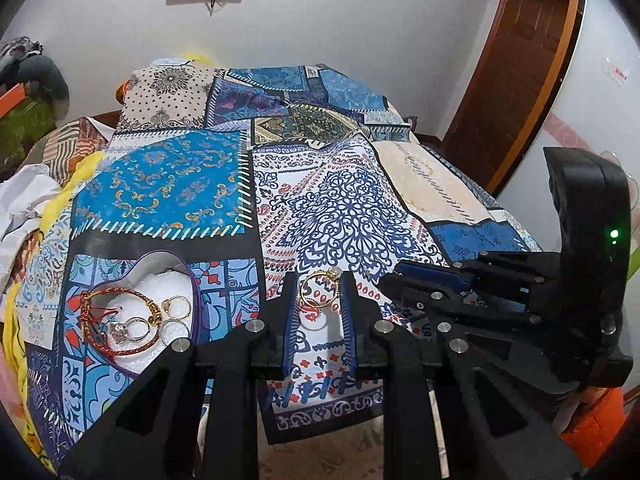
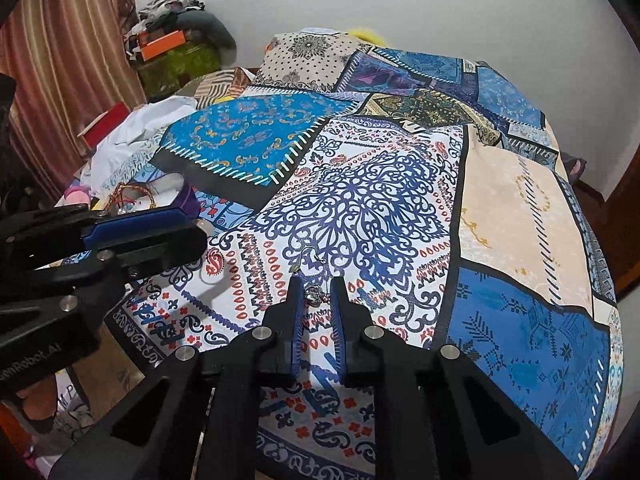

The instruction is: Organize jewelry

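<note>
A bed covered by a patchwork cloth (image 1: 168, 184) in blue, white, red and cream prints, seen from two hand-held grippers near its front edge.

The left gripper (image 1: 320, 294) reaches over the white paisley patch close to the front edge. A gold ring (image 1: 318, 290) stands between its blue-padded fingers (image 1: 291, 320). The ring's sides meet both finger tips, so the jaws look closed on it at a narrow gap, though a firm grip cannot be confirmed.

Toward the front left corner, just beside that gripper, sits a heart-shaped box (image 1: 188, 276) with a purple wall and white lining. Inside lie a red and gold bangle (image 1: 116, 320), a gold ring (image 1: 176, 306), a silver ring with a stone (image 1: 130, 330) and a pale ring (image 1: 173, 330).

The right gripper (image 2: 317, 300) is over the same white patch, further right. Its fingers (image 2: 297, 320) are narrow, with a small silver earring (image 2: 314, 298) between the tips; whether they pinch it or only frame it cannot be told. Another earring with a hook (image 2: 310, 258) lies on the cloth just beyond the tips.

From the right view, the left gripper (image 2: 192, 226) comes in sideways from the left, with the box (image 2: 188, 196) behind it.

Crumpled white cloth (image 2: 136, 128) lies at the bed's left edge. A white wall (image 1: 340, 20) rises behind, with a wooden door (image 1: 516, 60) to the right.
</note>
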Action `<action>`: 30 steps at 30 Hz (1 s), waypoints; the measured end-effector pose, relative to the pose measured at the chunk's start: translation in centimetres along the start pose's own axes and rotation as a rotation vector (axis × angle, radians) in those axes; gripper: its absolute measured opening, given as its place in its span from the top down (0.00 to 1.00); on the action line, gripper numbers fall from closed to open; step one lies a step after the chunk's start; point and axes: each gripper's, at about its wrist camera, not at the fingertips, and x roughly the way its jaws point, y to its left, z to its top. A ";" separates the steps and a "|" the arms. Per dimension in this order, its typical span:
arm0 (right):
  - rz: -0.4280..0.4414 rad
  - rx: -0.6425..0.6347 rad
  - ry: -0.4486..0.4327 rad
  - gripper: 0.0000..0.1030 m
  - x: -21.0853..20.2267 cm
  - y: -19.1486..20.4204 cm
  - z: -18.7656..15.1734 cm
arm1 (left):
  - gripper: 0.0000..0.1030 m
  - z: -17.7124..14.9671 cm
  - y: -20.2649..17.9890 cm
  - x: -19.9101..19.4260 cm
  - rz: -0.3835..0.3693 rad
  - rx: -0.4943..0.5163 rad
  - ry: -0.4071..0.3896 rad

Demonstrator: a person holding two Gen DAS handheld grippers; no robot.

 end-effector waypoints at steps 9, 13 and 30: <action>-0.028 0.020 -0.064 0.89 -2.7 0.5 0.6 | 0.82 0.4 0.0 -3.0 0.010 0.000 -0.056; -0.043 0.011 -0.105 0.89 -4.4 1.1 1.3 | 0.82 0.5 -0.1 -4.5 0.016 0.000 -0.085; -0.042 -0.029 -0.234 0.88 -8.4 5.2 3.3 | 0.82 0.2 2.0 -10.5 0.054 -0.028 -0.195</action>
